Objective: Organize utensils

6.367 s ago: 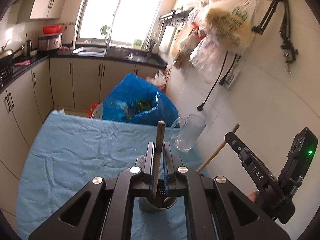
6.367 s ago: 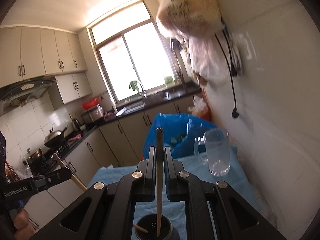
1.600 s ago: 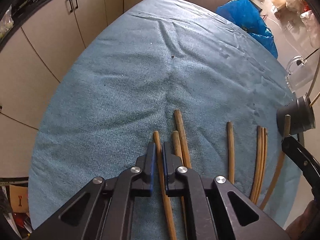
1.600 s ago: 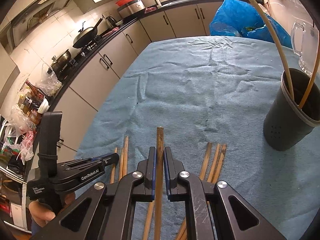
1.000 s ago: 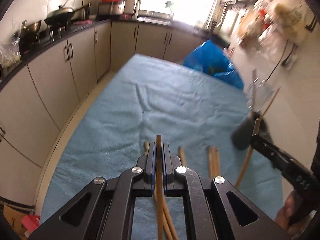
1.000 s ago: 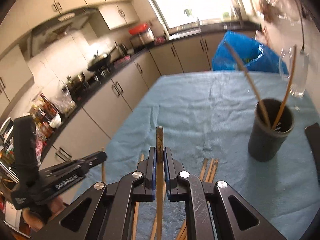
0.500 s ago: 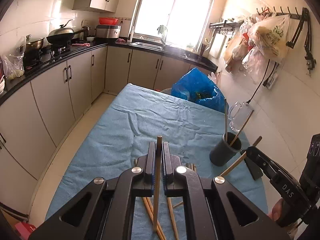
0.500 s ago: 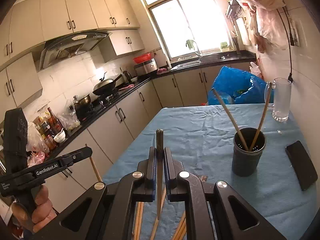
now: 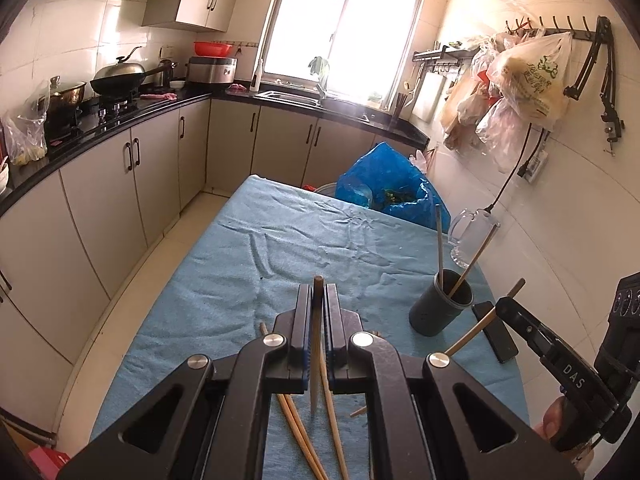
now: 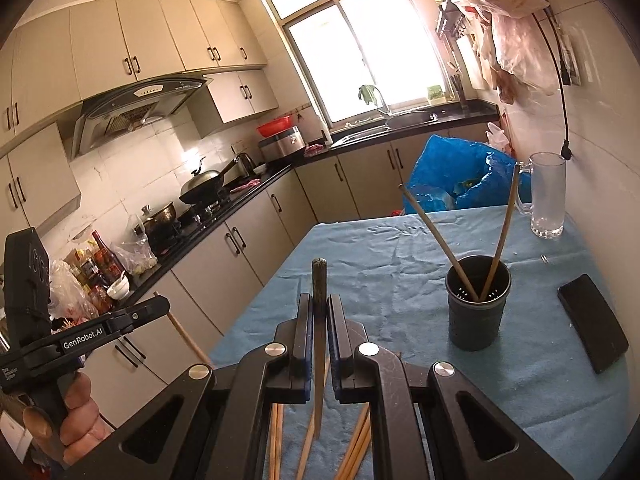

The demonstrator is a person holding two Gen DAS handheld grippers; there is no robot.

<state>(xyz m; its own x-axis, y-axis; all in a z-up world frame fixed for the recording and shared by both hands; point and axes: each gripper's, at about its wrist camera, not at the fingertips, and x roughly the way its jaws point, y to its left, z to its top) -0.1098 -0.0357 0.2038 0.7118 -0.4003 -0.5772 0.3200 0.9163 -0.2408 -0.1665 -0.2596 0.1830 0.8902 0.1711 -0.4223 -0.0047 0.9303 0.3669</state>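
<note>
Two chopsticks up off the table at once: left gripper (image 9: 318, 300) clamped on one chopstick (image 9: 316, 360), right gripper (image 10: 319, 312) clamped on another chopstick (image 10: 319, 344), both lifted clear of the blue cloth (image 9: 248, 280). Probably next: carry each across to the dark holder (image 10: 478, 312), already with two sticks leaning inside. Best to tip each stick upright, come in from above the rim, steer clear of the leaning pair, then let go low. More loose chopsticks (image 9: 304, 440) left lying below. Beyond: kitchen cabinets (image 9: 160, 168), bright window (image 9: 344, 24), blue bag (image 10: 452, 176), glass mug (image 10: 547, 196), black phone (image 10: 592, 332) beside the holder.
</note>
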